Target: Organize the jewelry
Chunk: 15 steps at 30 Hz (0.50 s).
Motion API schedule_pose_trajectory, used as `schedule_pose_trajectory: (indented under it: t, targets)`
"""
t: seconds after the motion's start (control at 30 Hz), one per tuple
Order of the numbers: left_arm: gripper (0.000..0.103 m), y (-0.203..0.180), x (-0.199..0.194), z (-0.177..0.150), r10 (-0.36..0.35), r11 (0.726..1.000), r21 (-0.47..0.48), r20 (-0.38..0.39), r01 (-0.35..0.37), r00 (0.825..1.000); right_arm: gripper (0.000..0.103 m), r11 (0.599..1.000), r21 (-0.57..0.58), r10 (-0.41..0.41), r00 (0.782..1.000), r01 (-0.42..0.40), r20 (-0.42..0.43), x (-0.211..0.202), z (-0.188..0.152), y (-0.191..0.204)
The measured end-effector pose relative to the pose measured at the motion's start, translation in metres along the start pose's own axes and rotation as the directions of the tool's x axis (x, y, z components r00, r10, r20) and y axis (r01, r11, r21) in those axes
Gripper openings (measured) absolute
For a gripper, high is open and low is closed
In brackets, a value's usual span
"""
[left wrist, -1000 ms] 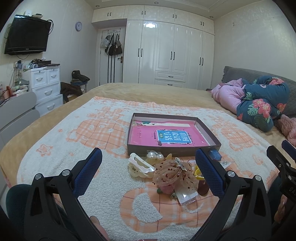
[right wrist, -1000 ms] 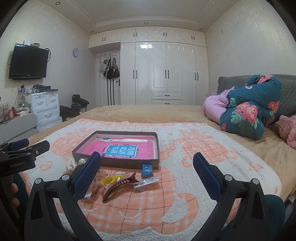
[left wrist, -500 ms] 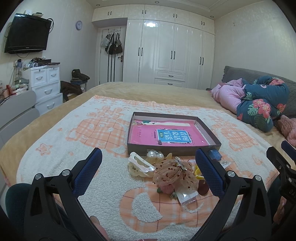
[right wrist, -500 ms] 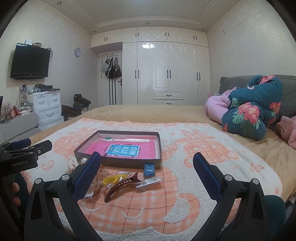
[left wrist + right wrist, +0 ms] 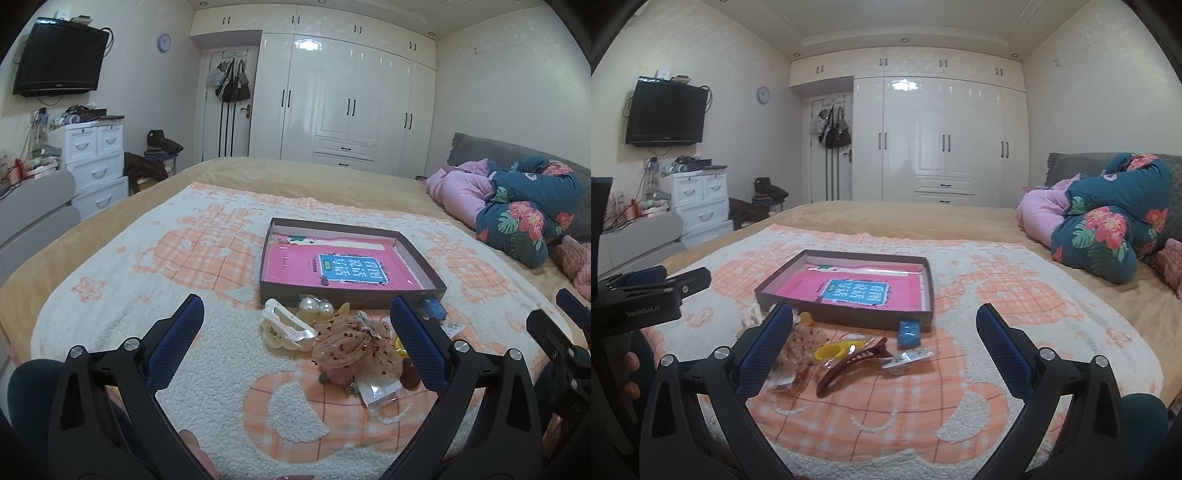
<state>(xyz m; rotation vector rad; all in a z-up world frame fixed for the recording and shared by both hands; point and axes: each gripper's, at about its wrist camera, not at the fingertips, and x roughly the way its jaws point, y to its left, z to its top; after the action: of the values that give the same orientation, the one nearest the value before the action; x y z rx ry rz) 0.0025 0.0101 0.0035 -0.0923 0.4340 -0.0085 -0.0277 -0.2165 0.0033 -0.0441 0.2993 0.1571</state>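
Observation:
A shallow brown box [image 5: 352, 294] with a pink liner lies on the bed blanket; it also shows in the right wrist view [image 5: 846, 313]. In front of it lies a heap of hair accessories: a white claw clip [image 5: 286, 328], a pearl piece [image 5: 314, 307], a pink sequined bow [image 5: 351, 345], a clear packet [image 5: 380, 391]. The right wrist view shows a brown hair clip [image 5: 849, 363], a yellow clip [image 5: 833, 350], a blue clip [image 5: 908, 332] and a silver clip [image 5: 908, 359]. My left gripper [image 5: 295, 332] is open, just short of the heap. My right gripper [image 5: 884, 338] is open, just short of the clips.
An orange-and-white blanket [image 5: 147, 295] covers the bed. Folded floral and pink quilts [image 5: 517, 210] lie at the right. White drawers [image 5: 96, 166] and a grey chair stand left of the bed. Wardrobes [image 5: 351, 110] fill the far wall.
The right gripper's view has drifted slightly, lifting and shifting a little to the left. The left gripper has barely moved. Both stay open and empty.

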Motion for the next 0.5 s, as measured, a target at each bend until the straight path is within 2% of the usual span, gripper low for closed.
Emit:
schedule_pose_trajectory:
  t: [0.23, 0.5]
  targets:
    - [0.093, 0.015, 0.009, -0.001, 0.013, 0.999, -0.038, -0.029, -0.014, 0.999, 0.097, 0.998, -0.028, 0.05, 0.998, -0.052, -0.048, 0.013, -0.003, 0.013]
    - [0.093, 0.034, 0.027, -0.007, -0.007, 0.995, -0.099, -0.104, -0.004, 0.995, 0.097, 0.994, -0.051, 0.088, 0.987, -0.096, -0.138, 0.037, -0.012, 0.023]
